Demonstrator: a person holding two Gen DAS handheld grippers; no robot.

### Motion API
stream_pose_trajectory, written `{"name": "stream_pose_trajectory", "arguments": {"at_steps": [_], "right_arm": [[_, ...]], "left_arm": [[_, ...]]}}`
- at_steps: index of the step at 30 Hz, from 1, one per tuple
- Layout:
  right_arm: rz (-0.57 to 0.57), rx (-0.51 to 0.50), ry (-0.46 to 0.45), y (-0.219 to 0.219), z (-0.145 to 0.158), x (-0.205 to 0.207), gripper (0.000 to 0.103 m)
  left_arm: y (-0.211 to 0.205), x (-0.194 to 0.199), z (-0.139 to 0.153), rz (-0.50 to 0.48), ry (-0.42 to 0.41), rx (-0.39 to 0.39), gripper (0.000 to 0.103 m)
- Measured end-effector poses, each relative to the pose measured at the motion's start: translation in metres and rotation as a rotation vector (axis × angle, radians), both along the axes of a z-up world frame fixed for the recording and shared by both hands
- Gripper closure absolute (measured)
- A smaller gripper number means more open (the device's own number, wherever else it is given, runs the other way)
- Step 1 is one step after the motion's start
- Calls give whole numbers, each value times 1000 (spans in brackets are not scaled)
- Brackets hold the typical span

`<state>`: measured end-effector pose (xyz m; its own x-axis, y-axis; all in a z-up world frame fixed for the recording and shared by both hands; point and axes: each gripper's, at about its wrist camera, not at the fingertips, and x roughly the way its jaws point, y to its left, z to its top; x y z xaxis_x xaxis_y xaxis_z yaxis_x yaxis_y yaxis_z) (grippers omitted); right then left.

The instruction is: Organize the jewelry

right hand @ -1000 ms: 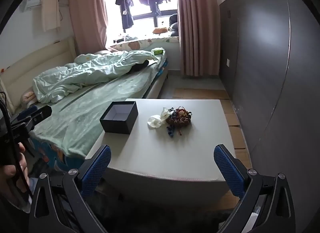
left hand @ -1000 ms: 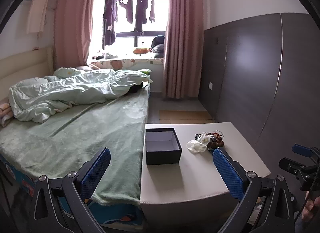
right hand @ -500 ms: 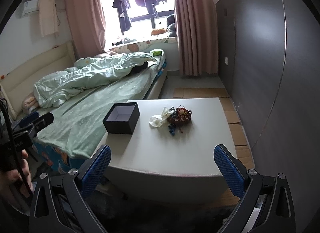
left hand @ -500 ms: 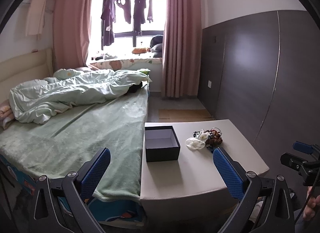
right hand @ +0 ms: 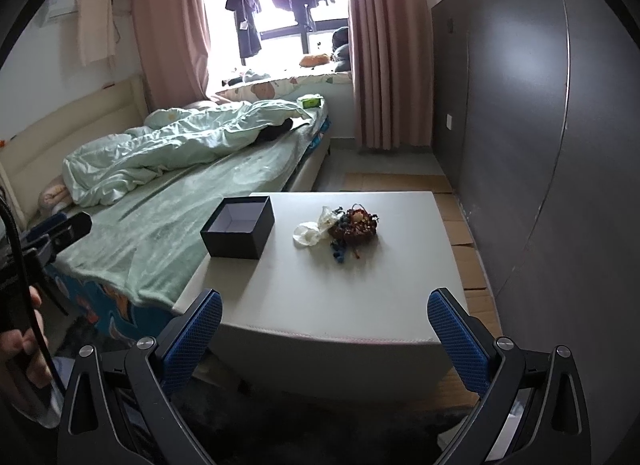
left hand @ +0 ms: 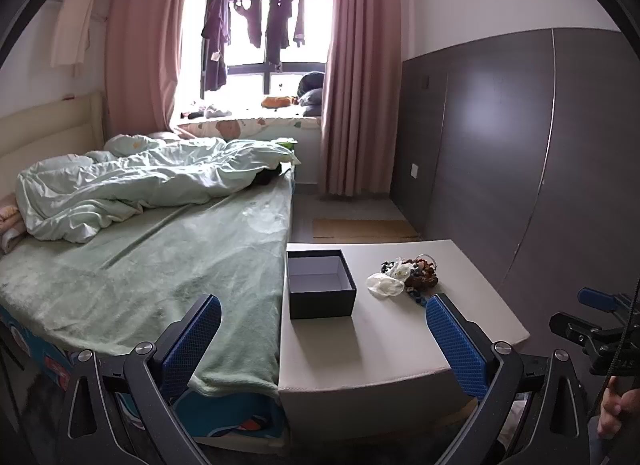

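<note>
Left gripper (left hand: 322, 339) with blue mesh-textured pads spread wide, gripping nothing, hovering short of the near edge of the pale grey, smooth-topped square table (left hand: 360, 349)
Right gripper (right hand: 325, 331) likewise gaping wide and empty, raised before the table's near rounded edge, touching nothing
Open black square cardboard box (left hand: 321, 283) with pale lining and nothing visible inside, sitting at the table's left side just beside the bed covered in a green fleecy blanket (left hand: 140, 265)
Tangled heap of beaded jewelry (right hand: 354, 225), brown, reddish and dark blue beads, lying near the table's middle, apart from the box
Crumpled white translucent plastic bag (right hand: 310, 231) touching the heap's left side
Small cluster of blue beads (right hand: 339, 253) lying at the heap's near edge
</note>
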<state>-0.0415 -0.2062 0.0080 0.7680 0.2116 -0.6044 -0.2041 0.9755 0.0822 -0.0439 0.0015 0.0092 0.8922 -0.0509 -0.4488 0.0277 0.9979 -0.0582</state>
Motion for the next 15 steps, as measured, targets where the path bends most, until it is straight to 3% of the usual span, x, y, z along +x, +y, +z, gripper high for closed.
{"name": "stream_pose_trajectory", "arguments": {"at_steps": [15], "right_arm": [[-5,5,-15,-6,1,-2,0]], "left_arm": [[1,-11,5,-15,-11,-17,1]]}}
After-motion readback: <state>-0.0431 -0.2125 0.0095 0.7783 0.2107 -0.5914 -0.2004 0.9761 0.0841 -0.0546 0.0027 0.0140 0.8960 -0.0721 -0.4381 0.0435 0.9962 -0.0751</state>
